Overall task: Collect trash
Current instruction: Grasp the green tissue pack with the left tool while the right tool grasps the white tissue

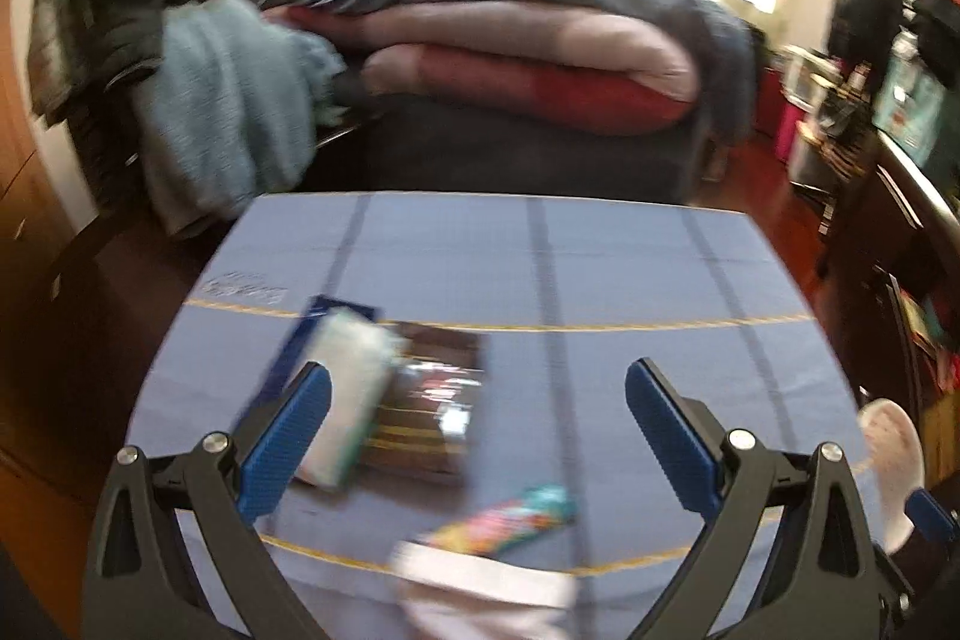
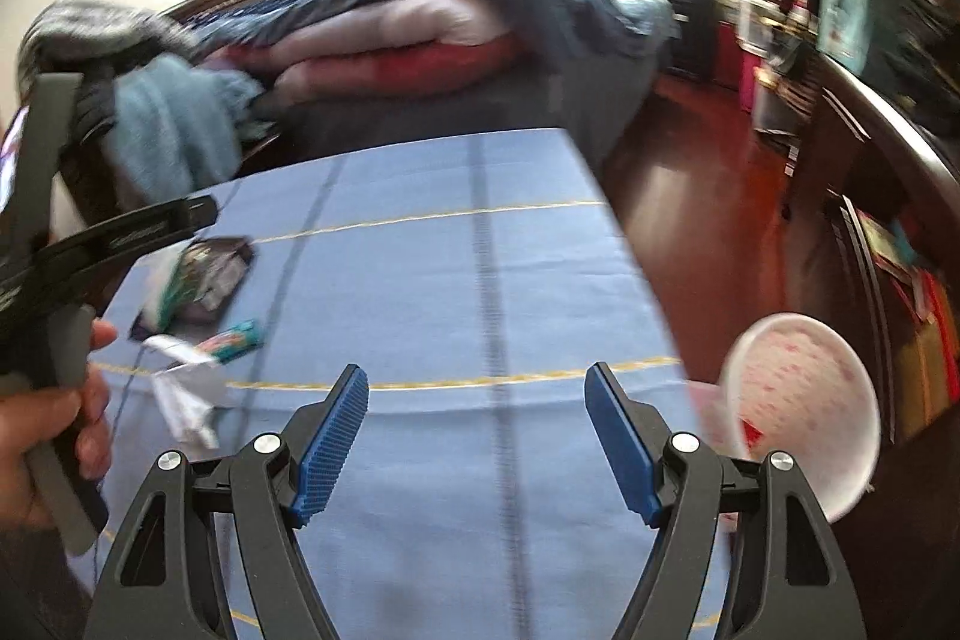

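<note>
Both views are motion-blurred. The surface (image 1: 630, 274) wears a smooth pale-blue cloth with dark stripes and thin yellow lines. The left gripper (image 1: 478, 409) hangs over it with ribbed blue jaws spread wide and nothing between them. The right gripper (image 2: 477, 421) likewise stands with jaws apart and empty.

The trash lies clustered near the surface's left edge: a glossy dark flat packet (image 1: 429, 409), touching a pale green-edged wrapper (image 1: 348, 400) that overlaps a navy flat box (image 1: 306, 340). Nearer the front edge sits a long, colourful crinkly wrapper (image 1: 510, 520), and beside it crumpled white paper (image 1: 480, 574). Just off the surface's right edge a round white bin (image 2: 804, 406) with red speckles stands, its mouth tilted toward the right camera.
</note>
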The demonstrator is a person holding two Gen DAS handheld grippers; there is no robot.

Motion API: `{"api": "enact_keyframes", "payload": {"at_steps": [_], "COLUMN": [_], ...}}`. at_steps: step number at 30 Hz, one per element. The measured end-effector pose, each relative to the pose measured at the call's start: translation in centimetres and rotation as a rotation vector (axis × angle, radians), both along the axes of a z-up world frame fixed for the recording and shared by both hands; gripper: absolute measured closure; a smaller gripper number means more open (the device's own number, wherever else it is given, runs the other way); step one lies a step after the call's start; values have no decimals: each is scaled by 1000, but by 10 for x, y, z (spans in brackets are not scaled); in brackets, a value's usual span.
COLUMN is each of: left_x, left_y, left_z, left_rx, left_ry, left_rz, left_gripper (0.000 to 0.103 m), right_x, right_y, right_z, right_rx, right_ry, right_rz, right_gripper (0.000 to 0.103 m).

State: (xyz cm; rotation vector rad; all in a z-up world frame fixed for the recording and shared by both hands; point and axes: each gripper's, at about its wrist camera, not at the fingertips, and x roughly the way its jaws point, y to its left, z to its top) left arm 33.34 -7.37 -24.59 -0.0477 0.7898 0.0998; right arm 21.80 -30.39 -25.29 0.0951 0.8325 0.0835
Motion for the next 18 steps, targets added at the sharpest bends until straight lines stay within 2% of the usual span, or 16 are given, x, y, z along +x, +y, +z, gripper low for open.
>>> {"api": "enact_keyframes", "payload": {"at_steps": [5,10,13,14,16,18], "left_x": [19,34,35,34,32,29], "left_y": [37,60,67,69,72,78], "left_z": [-19,-41,-50,-52,-53,-54], "left_rx": [45,34,-9,-35,-49,-85], "left_ry": [42,92,122,125,122,110], "left_rz": [54,57,38,29,24,14], "left_gripper": [5,7,26,35,43,57], "right_x": [6,11,14,15,16,16], "right_y": [43,73,91,96,106,118], "right_z": [0,-1,-3,-4,-6,-9], "right_rx": [-18,-33,-43,-45,-48,-54], "right_ry": [5,12,24,27,33,39], "right_rz": [84,135,164,172,192,219], "right_gripper": [28,28,28,28,28,28]}}
